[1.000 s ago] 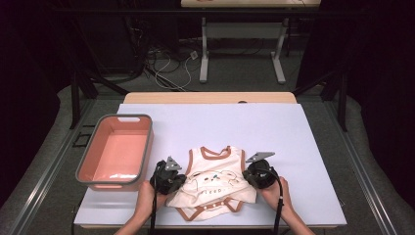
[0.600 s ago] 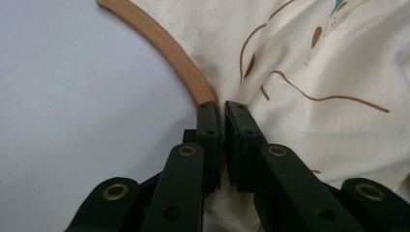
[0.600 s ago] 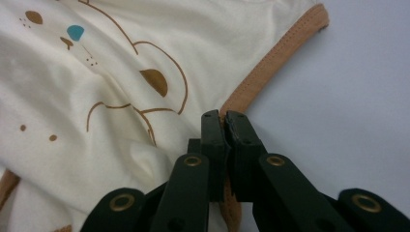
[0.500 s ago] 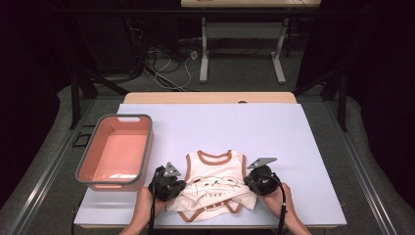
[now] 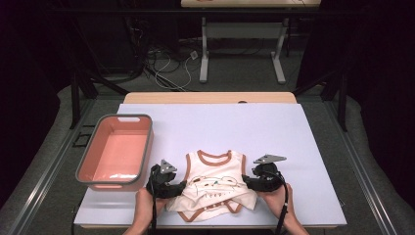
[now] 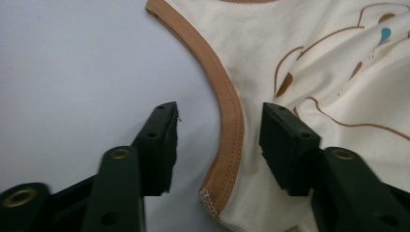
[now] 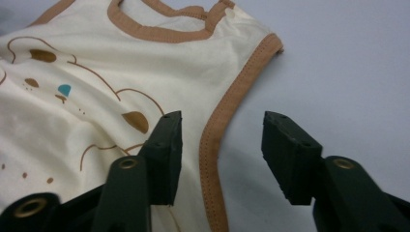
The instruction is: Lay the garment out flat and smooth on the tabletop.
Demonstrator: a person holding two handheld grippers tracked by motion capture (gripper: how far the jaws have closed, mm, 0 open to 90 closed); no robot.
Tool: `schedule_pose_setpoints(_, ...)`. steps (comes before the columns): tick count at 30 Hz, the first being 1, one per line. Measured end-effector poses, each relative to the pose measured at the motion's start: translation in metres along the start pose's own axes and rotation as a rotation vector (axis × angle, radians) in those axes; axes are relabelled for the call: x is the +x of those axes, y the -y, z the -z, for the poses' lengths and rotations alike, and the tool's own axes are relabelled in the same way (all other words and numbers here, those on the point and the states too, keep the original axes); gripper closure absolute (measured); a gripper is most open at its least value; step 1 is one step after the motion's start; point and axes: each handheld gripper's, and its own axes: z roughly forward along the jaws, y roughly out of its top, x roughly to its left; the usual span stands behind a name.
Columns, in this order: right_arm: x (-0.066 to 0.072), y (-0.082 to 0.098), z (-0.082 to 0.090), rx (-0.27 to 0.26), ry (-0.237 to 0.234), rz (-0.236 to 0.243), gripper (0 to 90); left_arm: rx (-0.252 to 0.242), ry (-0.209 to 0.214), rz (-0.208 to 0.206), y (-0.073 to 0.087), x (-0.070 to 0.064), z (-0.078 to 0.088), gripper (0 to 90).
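Cream vest (image 5: 215,182) lies half-folded on the bench (image 5: 274,132), our left gripper (image 6: 220,145) and right gripper (image 7: 221,154) have just opened off its edges, so further folding remains.

Both grippers (left (image 5: 180,187), right (image 5: 246,182)) just opened, releasing the bodysuit (image 5: 214,188).

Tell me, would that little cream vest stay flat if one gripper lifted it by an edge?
Probably not. The vest looks like thin soft cloth, already creased and folded at the bottom, so it would likely droop. It seems light and should slide easily over the smooth table.
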Motion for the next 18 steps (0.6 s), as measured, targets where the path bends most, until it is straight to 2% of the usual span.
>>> schedule_pose_setpoints(2, 0.002, -0.002, 0.000, 0.003, 0.001, -0.020, 40.8, -0.012, -0.005, 0.015, -0.002, -0.001, -0.001, 37.7)
schedule_pose_setpoints(6, 0.008, -0.006, -0.005, -0.020, 0.014, -0.022, 28.0, -0.025, -0.035, 0.025, -0.005, -0.005, -0.005, 23.9)
schedule_pose_setpoints(9, 0.011, -0.010, -0.009, -0.039, 0.022, -0.046, 22.1, -0.035, -0.049, 0.039, -0.008, -0.006, -0.008, 19.2)
schedule_pose_setpoints(12, 0.011, -0.017, -0.015, -0.063, 0.025, -0.066, 18.2, -0.054, -0.057, 0.045, -0.014, -0.005, -0.010, 16.8)
schedule_pose_setpoints(18, 0.009, -0.031, -0.027, -0.092, 0.065, -0.086, 18.5, -0.062, -0.075, 0.061, -0.027, -0.002, -0.018, 17.2)
